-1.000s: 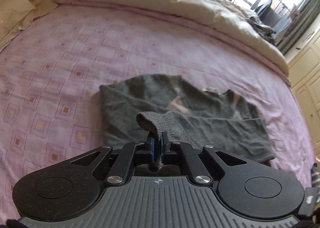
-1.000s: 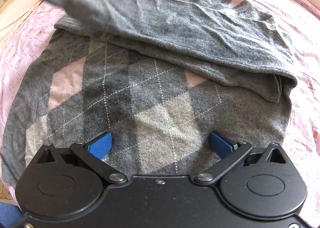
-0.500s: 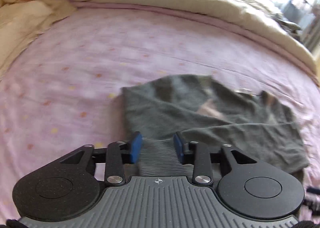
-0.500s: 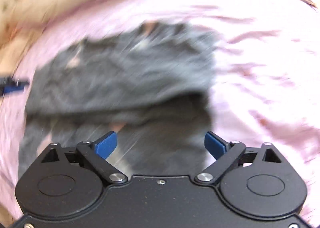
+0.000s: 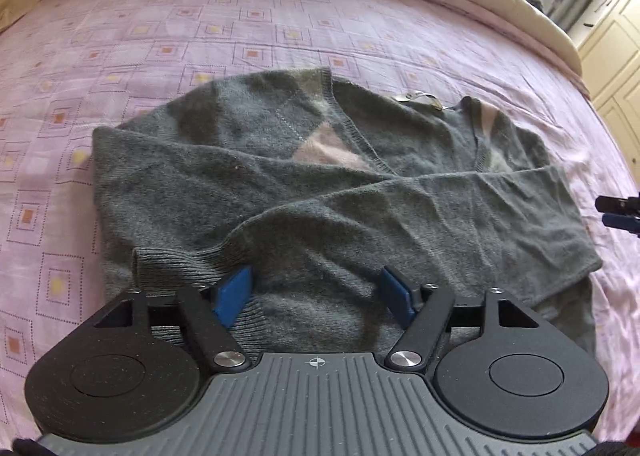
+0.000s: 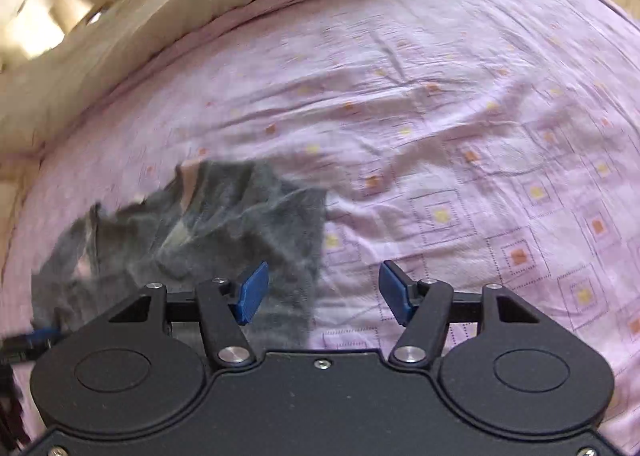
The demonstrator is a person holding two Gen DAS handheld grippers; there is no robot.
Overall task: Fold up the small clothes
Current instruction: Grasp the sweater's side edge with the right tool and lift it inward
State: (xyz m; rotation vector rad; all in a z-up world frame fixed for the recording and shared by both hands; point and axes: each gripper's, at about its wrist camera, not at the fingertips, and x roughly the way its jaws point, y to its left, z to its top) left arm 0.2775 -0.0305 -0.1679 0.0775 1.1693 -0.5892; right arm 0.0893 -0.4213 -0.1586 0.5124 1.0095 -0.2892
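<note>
Sweater (image 5: pixel 320 191), fuzzy grey argyle knit, lies sleeves crossed.

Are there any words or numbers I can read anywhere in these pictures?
No readable text.
The sweater has a small tag at its collar, too small to read.
The left tool bears only a crosshair mark, no letters.
The bedsheet shows only squares.

Your left gripper (image 5: pixel 316 292) hangs low with its blue pads (image 5: pixel 234 296) spread wide, gripping nothing. Your right gripper (image 6: pixel 322 290) is likewise spread wide and empty, apparently tilted, though that view is blurred.
</note>
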